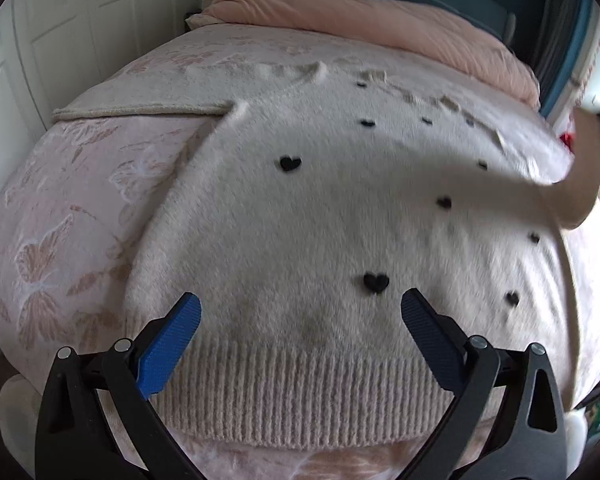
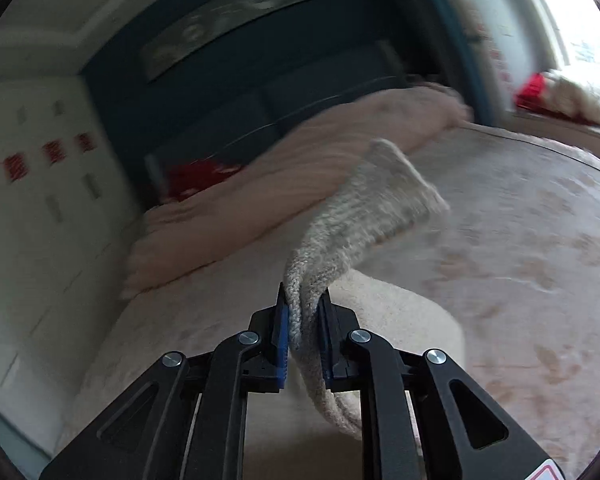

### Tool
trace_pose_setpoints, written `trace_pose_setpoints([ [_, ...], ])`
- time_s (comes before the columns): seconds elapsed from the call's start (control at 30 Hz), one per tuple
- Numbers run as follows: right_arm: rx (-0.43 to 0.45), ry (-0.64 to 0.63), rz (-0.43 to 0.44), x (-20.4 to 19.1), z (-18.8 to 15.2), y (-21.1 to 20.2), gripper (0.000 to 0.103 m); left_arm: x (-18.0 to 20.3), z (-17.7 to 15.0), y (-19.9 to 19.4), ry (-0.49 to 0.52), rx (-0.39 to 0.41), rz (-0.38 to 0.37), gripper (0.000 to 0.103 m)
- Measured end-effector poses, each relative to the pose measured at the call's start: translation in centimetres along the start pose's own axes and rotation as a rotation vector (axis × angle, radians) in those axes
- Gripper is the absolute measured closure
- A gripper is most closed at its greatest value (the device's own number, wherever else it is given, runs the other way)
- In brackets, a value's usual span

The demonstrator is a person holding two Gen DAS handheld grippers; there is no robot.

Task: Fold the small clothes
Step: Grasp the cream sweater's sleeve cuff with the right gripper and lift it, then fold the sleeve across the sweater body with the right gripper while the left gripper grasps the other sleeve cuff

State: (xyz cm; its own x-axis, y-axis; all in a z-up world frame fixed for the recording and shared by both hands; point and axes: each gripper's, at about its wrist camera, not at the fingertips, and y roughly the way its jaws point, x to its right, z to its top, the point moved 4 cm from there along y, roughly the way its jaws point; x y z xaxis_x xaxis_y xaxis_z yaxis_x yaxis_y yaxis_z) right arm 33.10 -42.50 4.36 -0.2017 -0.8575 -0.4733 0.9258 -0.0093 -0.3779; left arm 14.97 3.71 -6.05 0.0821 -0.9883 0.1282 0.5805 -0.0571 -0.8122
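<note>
A fluffy cream sweater (image 1: 300, 208) with small black hearts lies flat on the bed, its ribbed hem (image 1: 300, 392) nearest me. My left gripper (image 1: 300, 316) hovers open just above the hem, blue pads wide apart and nothing between them. In the right wrist view my right gripper (image 2: 305, 320) is shut on the sweater's ribbed sleeve cuff (image 2: 364, 220), which sticks up and forward from the pads. That lifted sleeve (image 1: 580, 176) shows at the right edge of the left wrist view.
A pink bedcover (image 1: 60, 208) with butterfly patterns lies under the sweater. A rolled pink duvet (image 1: 380, 16) lies across the bed's far end before a blue headboard (image 2: 300, 112). White cupboard doors (image 1: 80, 12) stand on the left. A red item (image 2: 534, 86) sits by the window.
</note>
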Motion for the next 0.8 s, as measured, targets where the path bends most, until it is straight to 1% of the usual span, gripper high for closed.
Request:
trace_pose_setpoints([
  [0.03, -0.044, -0.066, 0.065, -4.1, -1.3, 1.2, 0.084, -0.2, 0.4, -0.2, -0.014, 0.007, -0.006, 0.005],
  [0.07, -0.090, -0.123, 0.117, -7.8, -3.0, 2.4, 0.078, -0.4, 0.9, -0.5, -0.034, 0.019, -0.017, 0.005],
  [0.1, -0.145, -0.180, 0.171, -11.5, -5.5, 3.7, 0.066, -0.6, 1.4, -0.7, -0.048, 0.027, -0.029, 0.005],
  [0.13, -0.184, -0.223, 0.200, -13.9, -7.7, 4.5, 0.062, -0.8, 2.0, -0.9, -0.061, 0.031, -0.043, 0.005],
  [0.17, -0.218, -0.259, 0.216, -15.8, -9.8, 5.0, 0.062, -1.0, 2.9, -1.0, -0.079, 0.036, -0.067, 0.005],
  [0.2, -0.249, -0.277, 0.223, -16.9, -11.9, 5.2, 0.062, -1.2, 3.9, -1.1, -0.089, 0.042, -0.089, 0.005],
  [0.23, -0.267, -0.267, 0.228, -17.2, -13.4, 5.1, 0.061, -1.2, 4.9, -1.1, -0.098, 0.050, -0.111, 0.005],
  [0.3, -0.305, -0.171, 0.213, -15.5, -15.9, 4.2, 0.052, -1.1, 6.9, -0.7, -0.116, 0.058, -0.169, 0.005],
  [0.33, -0.320, -0.117, 0.182, -13.7, -16.9, 3.6, 0.051, -0.9, 8.6, 0.2, -0.134, 0.048, -0.216, 0.005],
  [0.37, -0.329, -0.079, 0.149, -12.4, -17.8, 2.9, 0.050, -0.6, 9.7, 1.0, -0.147, 0.036, -0.244, 0.005],
  [0.4, -0.336, -0.031, 0.096, -10.3, -19.0, 1.7, 0.049, -0.2, 11.0, 2.2, -0.160, 0.023, -0.275, 0.005],
  [0.43, -0.343, 0.007, 0.058, -8.5, -19.6, 1.0, 0.049, 0.5, 12.7, 4.2, -0.172, 0.008, -0.297, 0.005],
  [0.5, -0.364, 0.096, -0.007, -4.3, -20.2, -0.2, 0.049, 1.4, 14.9, 7.7, -0.202, -0.026, -0.308, 0.005],
  [0.57, -0.365, 0.192, -0.034, -1.4, -20.8, -0.9, 0.047, 2.0, 16.5, 11.3, -0.287, -0.075, -0.366, 0.005],
  [0.63, -0.359, 0.273, -0.026, 0.4, -20.9, -1.1, 0.047, 2.1, 17.4, 15.0, -0.409, -0.127, -0.368, 0.005],
  [0.67, -0.356, 0.308, -0.010, 1.2, -20.8, -0.9, 0.047, 2.1, 17.6, 16.1, -0.443, -0.140, -0.379, 0.006],
  [0.7, -0.360, 0.348, 0.004, 1.7, -20.7, -0.2, 0.047, 2.0, 17.7, 17.2, -0.484, -0.158, -0.373, 0.013],
  [0.73, -0.359, 0.383, 0.013, 2.3, -20.8, 0.5, 0.047, 1.9, 17.7, 18.0, -0.517, -0.168, -0.362, 0.022],
  [0.77, -0.354, 0.417, 0.022, 3.1, -21.0, 1.3, 0.047, 1.8, 17.9, 18.5, -0.538, -0.162, -0.337, 0.031],
  [0.8, -0.341, 0.451, 0.020, 3.7, -20.7, 2.1, 0.047, 1.9, 18.3, 18.5, -0.535, -0.156, -0.330, 0.060],
])
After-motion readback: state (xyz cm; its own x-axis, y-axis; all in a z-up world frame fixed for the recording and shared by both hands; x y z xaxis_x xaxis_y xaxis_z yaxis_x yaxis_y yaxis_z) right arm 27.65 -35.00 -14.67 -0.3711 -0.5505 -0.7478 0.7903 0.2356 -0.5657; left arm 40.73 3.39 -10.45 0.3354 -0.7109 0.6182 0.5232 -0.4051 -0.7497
